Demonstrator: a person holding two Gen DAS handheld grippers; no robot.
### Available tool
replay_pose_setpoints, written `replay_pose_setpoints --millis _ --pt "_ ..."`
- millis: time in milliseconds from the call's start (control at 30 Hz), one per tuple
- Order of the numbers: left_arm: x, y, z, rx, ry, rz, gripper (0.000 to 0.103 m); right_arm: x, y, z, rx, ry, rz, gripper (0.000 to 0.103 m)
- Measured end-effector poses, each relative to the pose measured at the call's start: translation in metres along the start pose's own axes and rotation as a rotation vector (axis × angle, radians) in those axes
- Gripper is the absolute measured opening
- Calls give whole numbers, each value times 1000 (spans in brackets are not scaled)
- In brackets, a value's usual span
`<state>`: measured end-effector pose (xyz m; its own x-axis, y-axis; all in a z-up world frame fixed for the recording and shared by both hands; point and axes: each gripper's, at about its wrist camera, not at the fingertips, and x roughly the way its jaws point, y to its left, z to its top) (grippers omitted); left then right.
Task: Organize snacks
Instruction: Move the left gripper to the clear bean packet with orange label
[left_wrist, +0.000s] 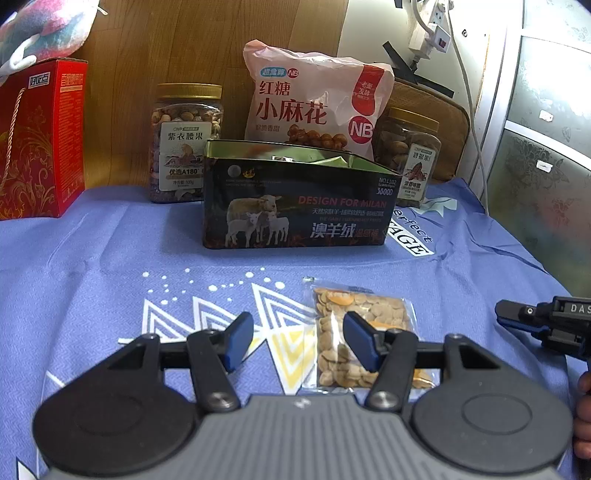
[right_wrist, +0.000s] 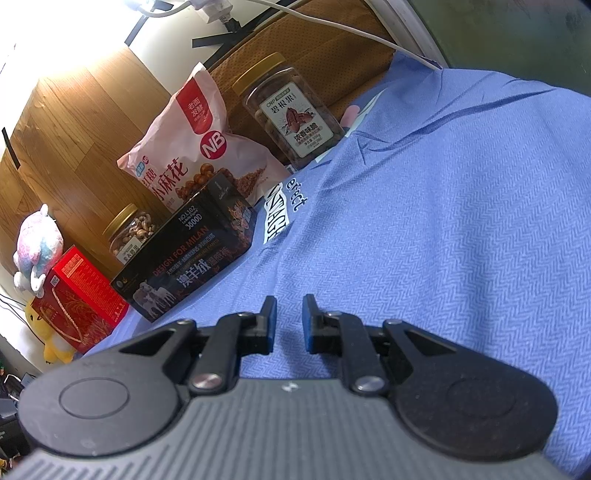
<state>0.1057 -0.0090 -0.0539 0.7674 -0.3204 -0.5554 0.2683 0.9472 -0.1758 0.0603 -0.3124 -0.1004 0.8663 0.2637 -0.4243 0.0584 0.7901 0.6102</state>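
Note:
A clear packet of broad beans (left_wrist: 354, 332) lies flat on the blue cloth (left_wrist: 110, 251). My left gripper (left_wrist: 297, 341) is open above the cloth, its right finger over the packet, its left finger beside it. An open dark tin box (left_wrist: 295, 206) with sheep on it stands behind; wrapped items show inside. The tin also shows in the right wrist view (right_wrist: 192, 254). My right gripper (right_wrist: 289, 325) hovers over bare cloth (right_wrist: 443, 221), jaws slightly apart and empty; it also shows in the left wrist view (left_wrist: 517, 314) at the right edge.
Behind the tin stand a pink snack bag (left_wrist: 314, 99), a cashew jar (left_wrist: 184, 144), a pecan jar (left_wrist: 410, 155) and a red gift box (left_wrist: 37, 140). A plush toy (right_wrist: 37, 247) sits far left. A wooden wall and power cables are at the back.

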Motion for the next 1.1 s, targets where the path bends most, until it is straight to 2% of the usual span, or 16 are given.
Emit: replay_pose_setpoints --millis 1100 --pt "-6 1 -2 -16 -28 -8 56 1 3 0 -16 -3 -19 18"
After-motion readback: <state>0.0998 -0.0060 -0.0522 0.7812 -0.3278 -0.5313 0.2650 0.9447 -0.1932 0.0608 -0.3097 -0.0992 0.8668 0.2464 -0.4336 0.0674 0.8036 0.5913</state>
